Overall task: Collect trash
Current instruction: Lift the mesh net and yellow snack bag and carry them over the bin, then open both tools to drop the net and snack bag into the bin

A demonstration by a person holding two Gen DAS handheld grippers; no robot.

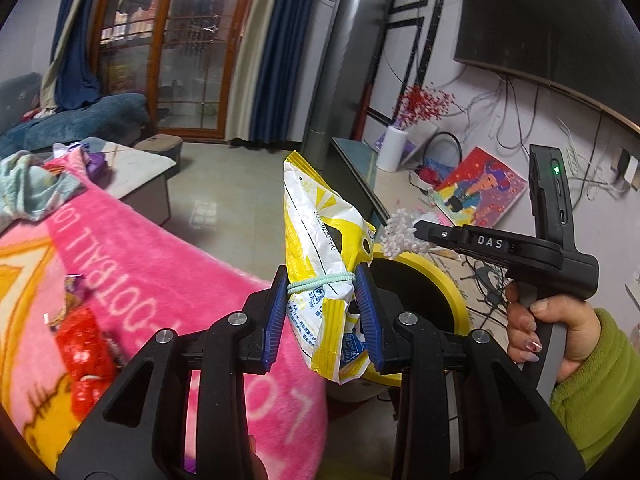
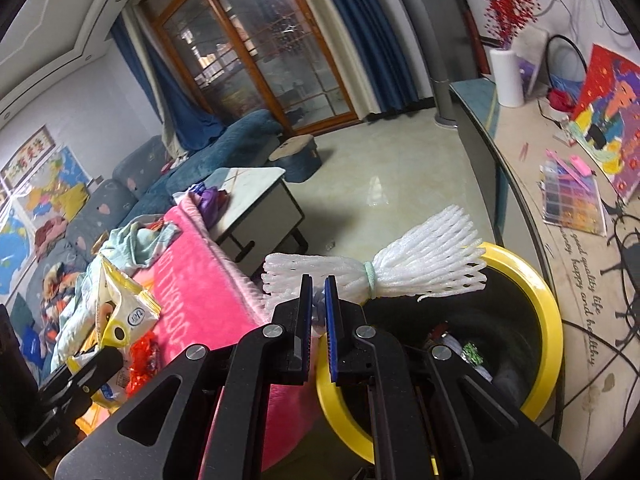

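My left gripper (image 1: 322, 280) is shut on a yellow and white snack bag (image 1: 316, 220) tied with a pale green band, held upright just left of the yellow-rimmed trash bin (image 1: 448, 280). My right gripper (image 2: 319, 284) is shut on a white foam fruit net (image 2: 400, 264) bound by a green band, its flared end over the bin's rim (image 2: 548, 320). The right gripper also shows in the left wrist view (image 1: 412, 236), with the net (image 1: 400, 234) above the bin. The bag also shows in the right wrist view (image 2: 120, 312). Some trash lies inside the bin.
A pink blanket (image 1: 168, 264) covers the surface on the left, with red wrappers (image 1: 84, 352) and crumpled cloth (image 1: 28, 188) on it. A low table (image 2: 256, 196) and blue sofa stand behind. A TV counter (image 2: 560, 184) with a paper roll and pictures runs along the right.
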